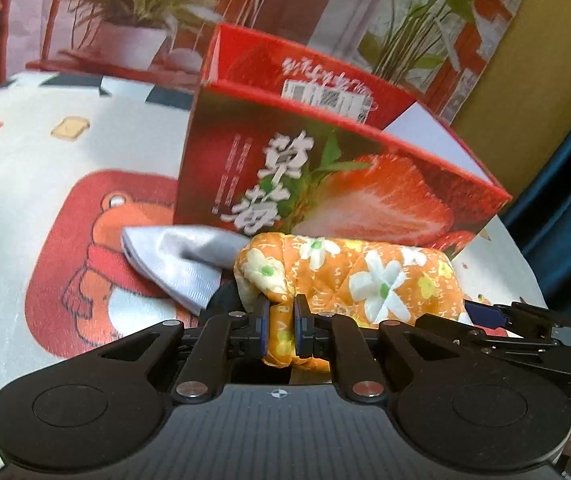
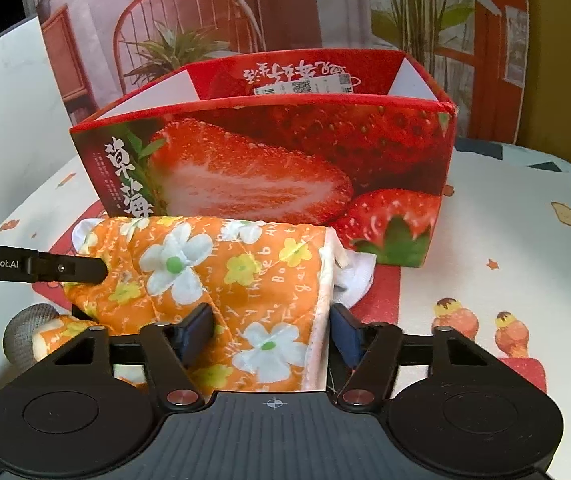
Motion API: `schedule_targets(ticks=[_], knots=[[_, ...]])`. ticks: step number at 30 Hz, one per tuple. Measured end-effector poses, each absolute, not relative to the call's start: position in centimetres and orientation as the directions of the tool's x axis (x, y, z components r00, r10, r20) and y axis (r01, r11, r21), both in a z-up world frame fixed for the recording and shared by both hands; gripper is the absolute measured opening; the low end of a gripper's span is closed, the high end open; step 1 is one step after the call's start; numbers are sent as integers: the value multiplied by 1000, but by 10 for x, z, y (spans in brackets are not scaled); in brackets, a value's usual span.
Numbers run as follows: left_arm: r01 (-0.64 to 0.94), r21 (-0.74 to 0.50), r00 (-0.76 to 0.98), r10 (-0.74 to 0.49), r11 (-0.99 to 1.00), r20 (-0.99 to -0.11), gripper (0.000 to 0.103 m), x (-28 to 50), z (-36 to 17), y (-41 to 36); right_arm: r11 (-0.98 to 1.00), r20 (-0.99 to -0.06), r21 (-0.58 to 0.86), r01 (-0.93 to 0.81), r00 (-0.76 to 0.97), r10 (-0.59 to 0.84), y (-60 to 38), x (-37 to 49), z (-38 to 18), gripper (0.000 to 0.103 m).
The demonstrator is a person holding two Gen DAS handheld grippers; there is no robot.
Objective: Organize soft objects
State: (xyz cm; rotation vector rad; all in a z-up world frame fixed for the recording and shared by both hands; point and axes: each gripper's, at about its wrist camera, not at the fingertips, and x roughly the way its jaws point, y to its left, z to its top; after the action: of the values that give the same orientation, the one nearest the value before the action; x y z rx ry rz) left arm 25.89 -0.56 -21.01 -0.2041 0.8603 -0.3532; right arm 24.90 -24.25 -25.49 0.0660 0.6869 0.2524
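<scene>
An orange quilted cloth with white and yellow flowers lies rolled on the table against the front of a red strawberry box. My left gripper is shut on a pinched fold at the cloth's near left end. In the right wrist view the same cloth spreads between the jaws of my right gripper. Its pads stand at either side of the cloth's flat near end without squeezing it. The box stands open-topped just behind.
A pale grey cloth sticks out left of the orange one, and a white cloth peeks from under its right end. A grey round object sits near left. The tablecloth carries cartoon prints; a printed backdrop rises behind.
</scene>
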Motion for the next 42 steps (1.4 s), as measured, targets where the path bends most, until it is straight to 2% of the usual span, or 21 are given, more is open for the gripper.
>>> schedule_targets(ticks=[1, 9, 25, 42], knots=[[227, -313, 608, -385, 922, -695, 12, 258, -207, -6, 967, -615, 134, -216, 747, 252, -241, 248, -252, 46], [281, -258, 680, -381, 924, -626, 11, 248, -177, -12, 959, -572, 141, -244, 771, 280, -240, 242, -228, 22], [336, -202, 788, -392, 920, -475, 11, 237, -118, -15, 947, -441, 143, -289, 838, 322, -246, 228, -169, 18], [345, -227, 817, -410, 911, -405, 11, 260, -88, -18, 944, -395, 113, -311, 857, 330, -250, 263, -124, 18]])
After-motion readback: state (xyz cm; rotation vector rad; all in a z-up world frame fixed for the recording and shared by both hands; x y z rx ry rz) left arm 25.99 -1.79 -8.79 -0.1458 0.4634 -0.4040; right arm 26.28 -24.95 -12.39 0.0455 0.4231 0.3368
